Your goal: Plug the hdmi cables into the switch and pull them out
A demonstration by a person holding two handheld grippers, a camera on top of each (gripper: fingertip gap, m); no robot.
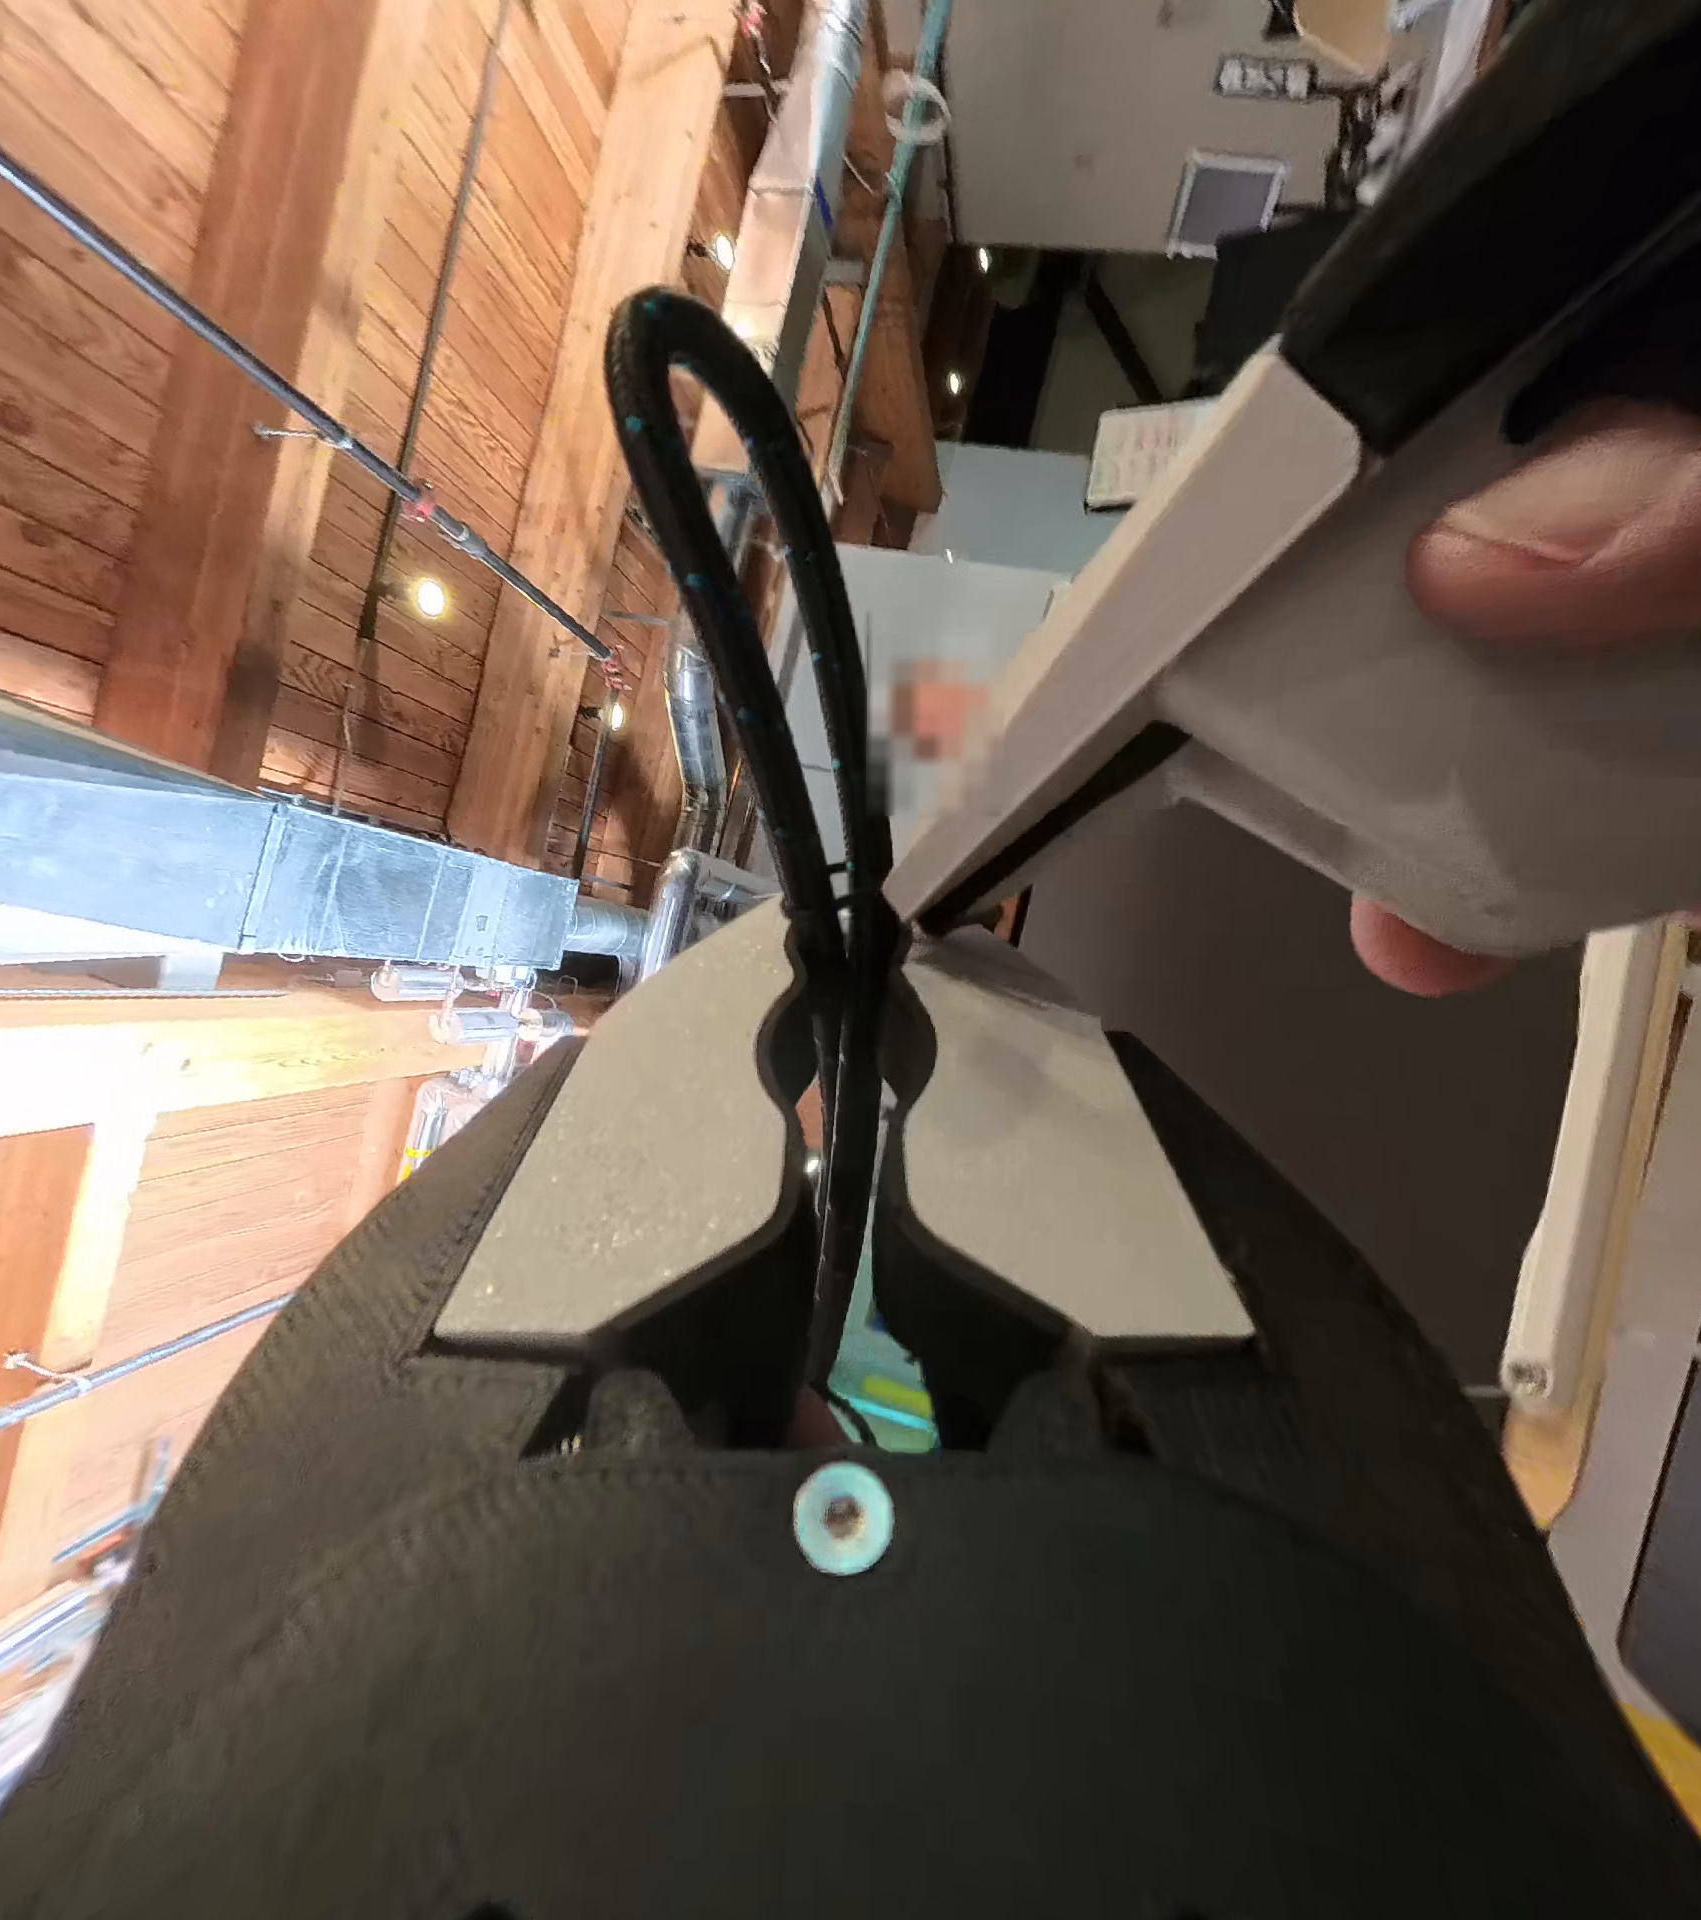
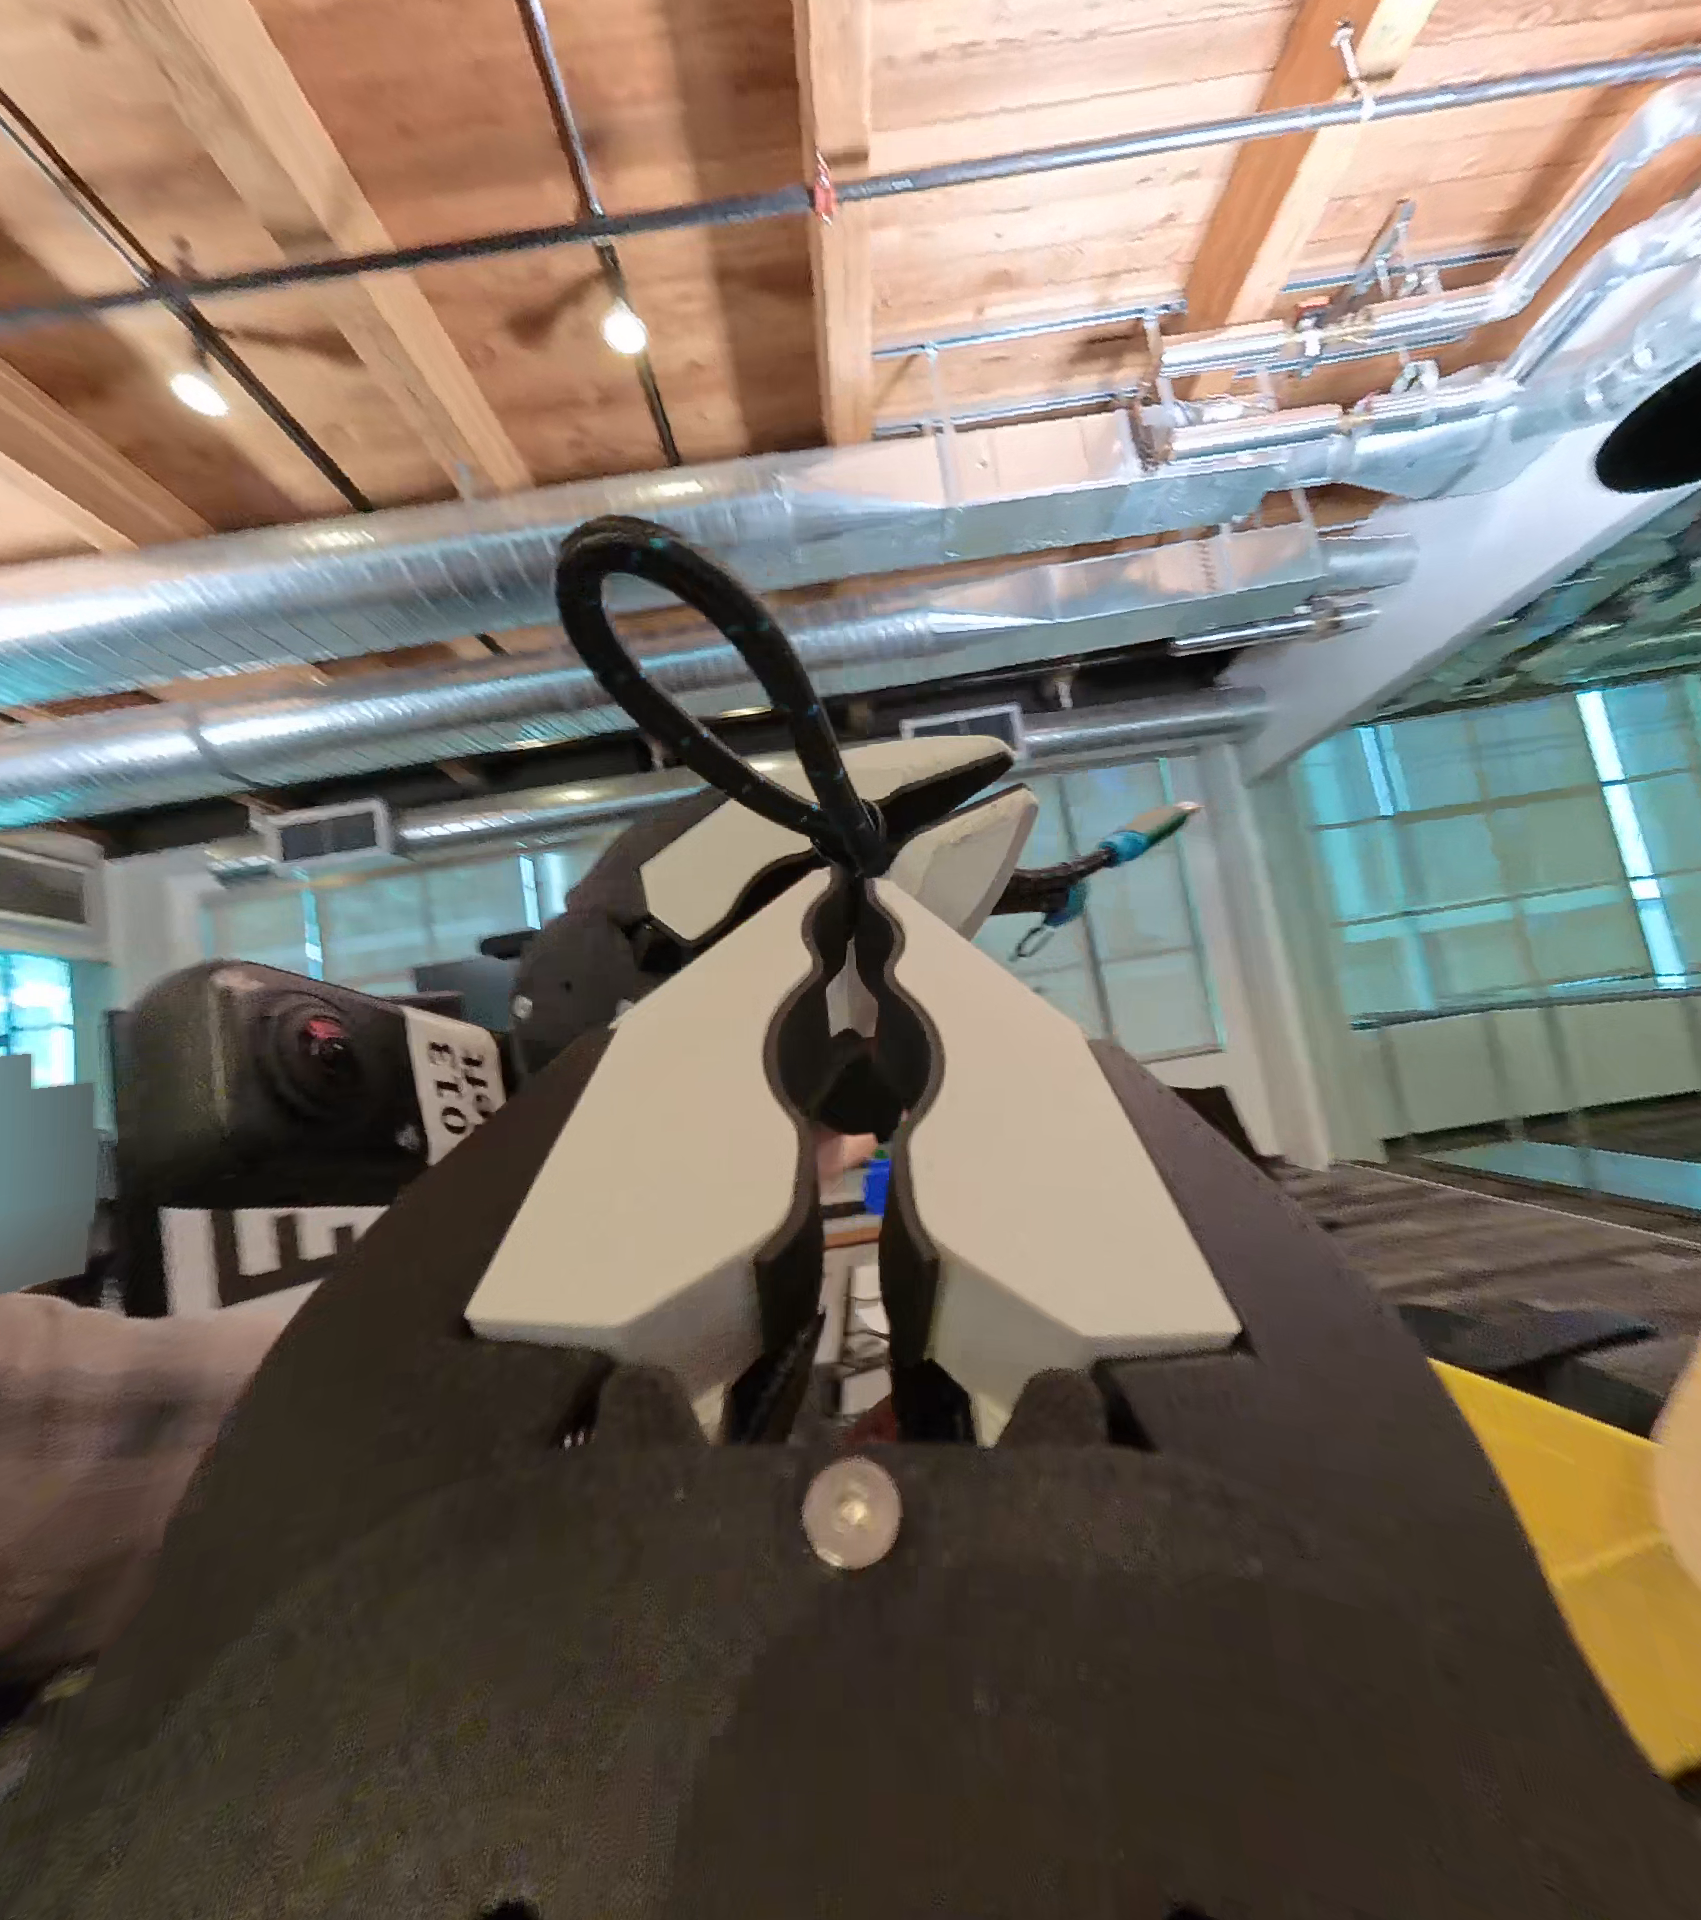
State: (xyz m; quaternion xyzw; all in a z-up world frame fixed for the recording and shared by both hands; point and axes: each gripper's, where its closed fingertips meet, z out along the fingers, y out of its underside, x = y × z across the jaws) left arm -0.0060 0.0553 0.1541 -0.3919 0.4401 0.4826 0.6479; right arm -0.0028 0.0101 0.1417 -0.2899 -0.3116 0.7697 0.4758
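Right wrist view: switch hidden; both grippers, left gripper [image 1: 844, 925] and right gripper [image 2: 851, 883], pinching braided black cable [image 2: 711, 686], looped above fingertips.

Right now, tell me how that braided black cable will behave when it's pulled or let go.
The braided cable stands up in a loop above the left gripper, so it is probably springy rather than limp. Its woven sheath likely gives decent grip. In the right wrist view the right gripper pinches the same cable; its connector end hangs free and may swing.

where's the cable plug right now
In the right wrist view, the plug sticks out in mid-air past the left gripper, upper right of centre, against the windows.
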